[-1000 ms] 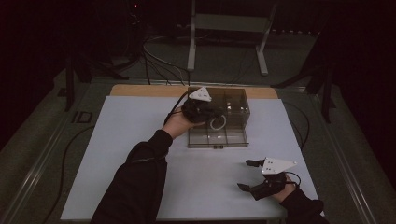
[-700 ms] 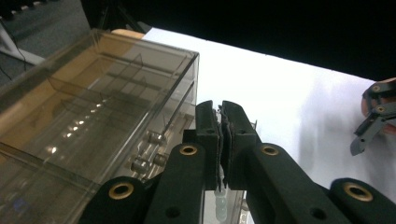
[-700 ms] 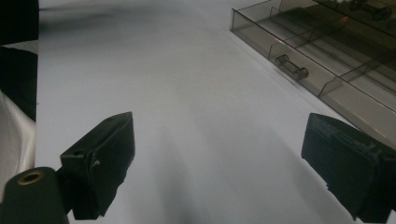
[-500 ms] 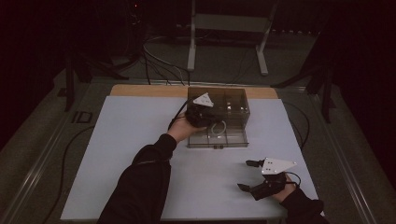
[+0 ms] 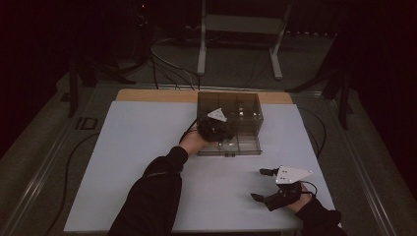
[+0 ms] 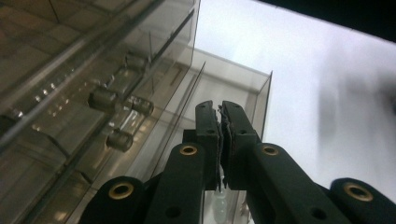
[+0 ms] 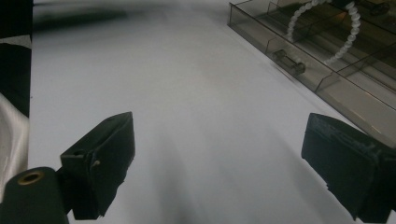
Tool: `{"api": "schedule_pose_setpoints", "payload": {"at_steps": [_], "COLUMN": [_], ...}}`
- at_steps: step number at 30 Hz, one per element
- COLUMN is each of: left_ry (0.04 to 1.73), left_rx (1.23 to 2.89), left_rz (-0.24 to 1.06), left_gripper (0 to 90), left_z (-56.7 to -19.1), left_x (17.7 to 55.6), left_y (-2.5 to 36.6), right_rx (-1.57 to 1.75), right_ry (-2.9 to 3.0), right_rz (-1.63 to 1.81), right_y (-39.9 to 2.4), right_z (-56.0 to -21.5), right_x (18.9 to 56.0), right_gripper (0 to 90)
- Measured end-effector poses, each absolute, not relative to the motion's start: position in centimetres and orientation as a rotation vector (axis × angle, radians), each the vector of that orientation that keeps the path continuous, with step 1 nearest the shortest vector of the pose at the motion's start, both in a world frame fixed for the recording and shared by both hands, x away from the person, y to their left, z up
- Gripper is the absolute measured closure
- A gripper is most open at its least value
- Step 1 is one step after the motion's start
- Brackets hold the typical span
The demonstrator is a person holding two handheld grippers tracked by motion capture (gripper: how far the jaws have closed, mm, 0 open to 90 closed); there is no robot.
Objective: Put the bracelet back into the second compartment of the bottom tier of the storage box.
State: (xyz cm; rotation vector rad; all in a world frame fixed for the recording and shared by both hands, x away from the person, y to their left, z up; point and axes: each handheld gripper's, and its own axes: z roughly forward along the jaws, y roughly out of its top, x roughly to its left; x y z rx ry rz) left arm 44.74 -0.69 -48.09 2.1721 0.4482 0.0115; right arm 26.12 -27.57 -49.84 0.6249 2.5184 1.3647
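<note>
Nearest the person's edge of the white table (image 5: pixel 147 162), the right gripper (image 5: pixel 263 184) was found resting low over the surface toward the near right corner, its jaws spread wide with nothing between them; in the right gripper view the two black fingertips (image 7: pixel 100 163) were seen well apart over bare table. Further in, the left gripper (image 5: pixel 221 132) was observed at the front left part of the clear plastic drawer box (image 5: pixel 246 105), held by a hand (image 5: pixel 194 142) on a dark-sleeved forearm. In the left gripper view its jaws were seen pressed together, pad against pad; a ragged edge was noted along the seam between them, and whether anything thin was pinched there could not be determined. The tips were seen inside an opened drawer (image 6: pixel 243 88) drawn out from the box toward the person. Small cylindrical drawer knobs (image 6: pixel 105 99) were noted on the transparent fronts beside the jaws. A loop of white beads (image 7: pixel 327 32) was recorded lying in the opened drawer, as seen from the right gripper view. The box stood at the middle of the table's far side, just short of a bare wooden strip (image 5: pixel 152 96). Beyond the table, a metal stand (image 5: pixel 201 49) and loose cables (image 5: pixel 167 64) were noted on the dim floor.
</note>
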Motion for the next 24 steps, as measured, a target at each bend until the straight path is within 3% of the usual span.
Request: {"api": "schedule_pose_setpoints", "payload": {"at_steps": [22, 24], "left_ry": [0.441, 0.450], "left_rx": [2.217, 2.207], "left_rz": [0.083, 0.088], "left_gripper": [85.8, 76.0], "left_z": [-48.72, -48.51], "left_x": [45.17, 45.01], "left_y": [-1.63, -1.59], "right_rx": [0.624, 0.625], "right_ry": [2.509, 2.506], "right_rz": [1.365, 1.366], "right_y": [-27.66, -27.72], "right_z": [-49.77, -49.77], "right_x": [26.12, 26.16], "right_gripper": [9.7, 9.7]}}
